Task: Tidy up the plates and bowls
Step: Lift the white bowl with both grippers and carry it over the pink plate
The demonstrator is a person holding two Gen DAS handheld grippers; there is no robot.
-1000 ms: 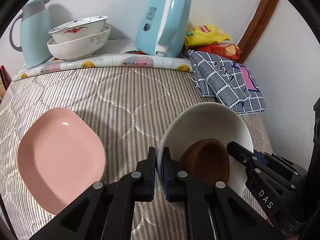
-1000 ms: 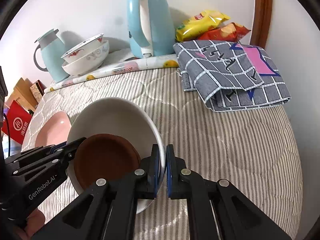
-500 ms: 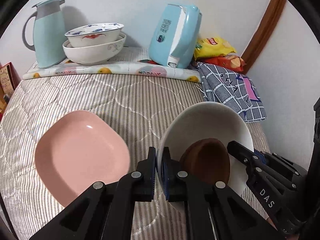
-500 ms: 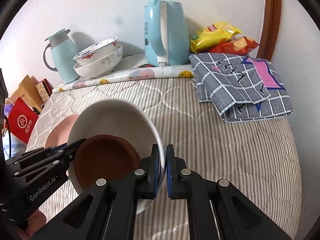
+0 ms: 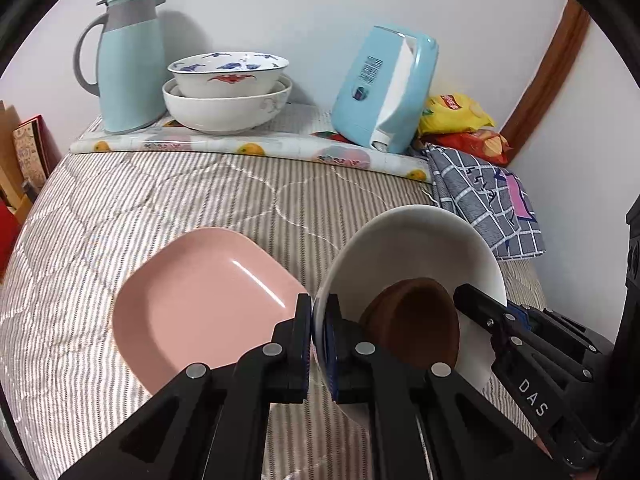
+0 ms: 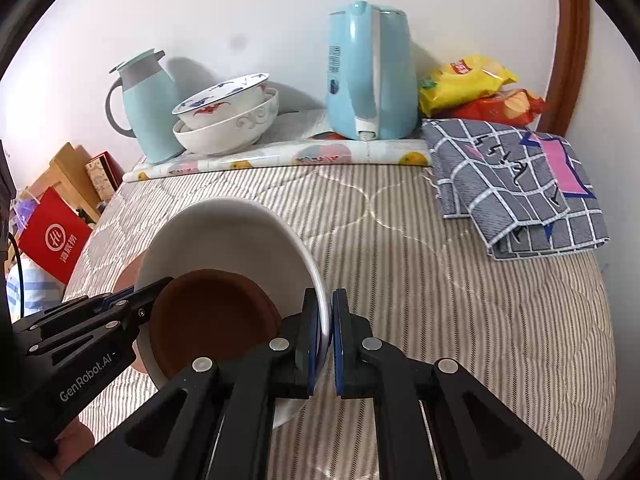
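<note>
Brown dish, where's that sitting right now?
The brown dish lies inside the white bowl, low in both views, just right of the pink plate.

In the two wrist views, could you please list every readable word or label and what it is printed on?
"DAS": right gripper.
"GenRobot.AI": left gripper.
Red bag: white logo and characters, too small to read.
Kettle label, yellow snack bag print, checked cloth scribbles: unreadable.
</note>
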